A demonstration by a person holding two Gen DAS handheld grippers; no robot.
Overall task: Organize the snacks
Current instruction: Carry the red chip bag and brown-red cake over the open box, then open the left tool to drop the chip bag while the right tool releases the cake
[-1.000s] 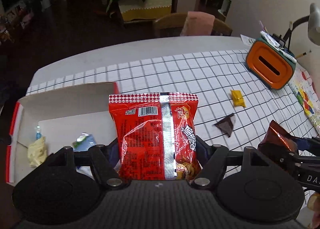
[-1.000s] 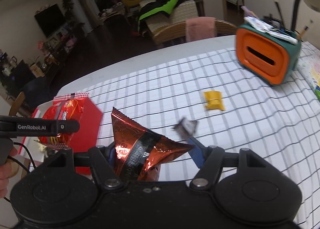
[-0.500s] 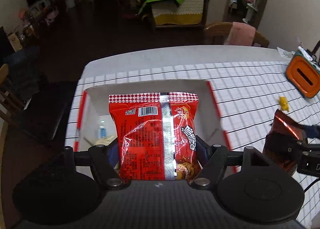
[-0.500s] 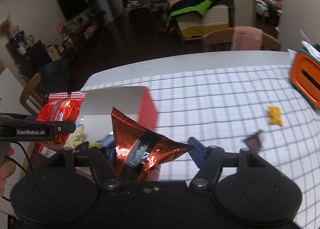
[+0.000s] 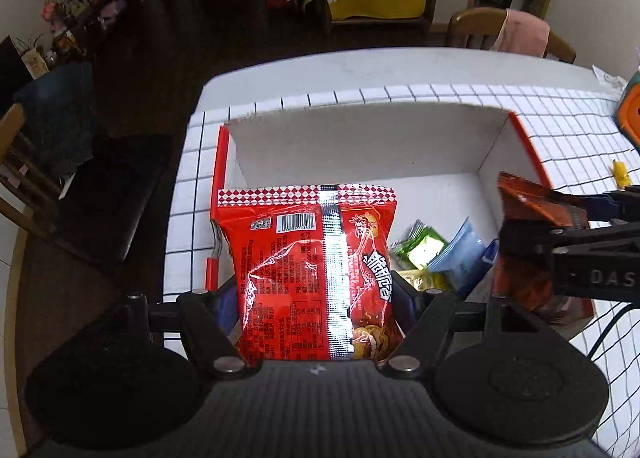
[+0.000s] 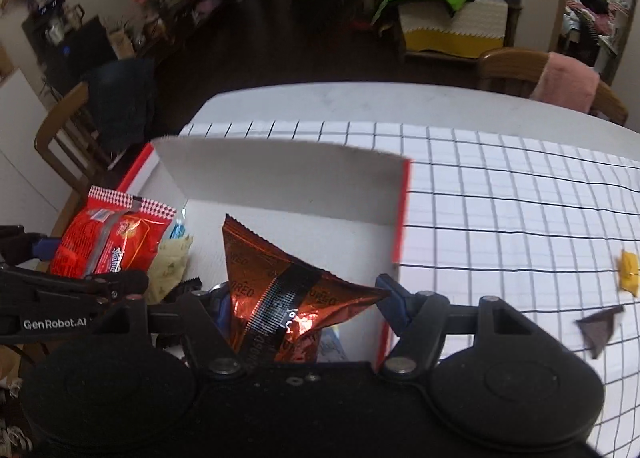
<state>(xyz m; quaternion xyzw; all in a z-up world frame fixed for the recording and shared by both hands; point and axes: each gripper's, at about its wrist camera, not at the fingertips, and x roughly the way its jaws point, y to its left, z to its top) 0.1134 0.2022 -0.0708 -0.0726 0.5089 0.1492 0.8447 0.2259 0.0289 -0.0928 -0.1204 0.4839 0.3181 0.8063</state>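
Observation:
My left gripper (image 5: 316, 294) is shut on a red snack bag (image 5: 308, 274) with a barcode and silver seam, held over the left part of the red-and-white box (image 5: 360, 137). My right gripper (image 6: 304, 298) is shut on a copper-brown Oreo packet (image 6: 280, 290), held over the box's right part (image 6: 280, 169). The Oreo packet also shows in the left wrist view (image 5: 528, 230), and the red bag in the right wrist view (image 6: 108, 238). Green (image 5: 420, 246), blue (image 5: 460, 254) and yellow (image 6: 172, 266) packets lie inside the box.
A yellow candy (image 6: 628, 270) and a dark brown wrapper (image 6: 600, 330) lie on the checked tablecloth (image 6: 500, 217) right of the box. An orange container (image 5: 630, 109) stands at the far right. A chair with pink cloth (image 5: 520, 33) stands behind the table.
Both grippers have swung left with their packets, from over the tablecloth to over the open box. The grips are unchanged.

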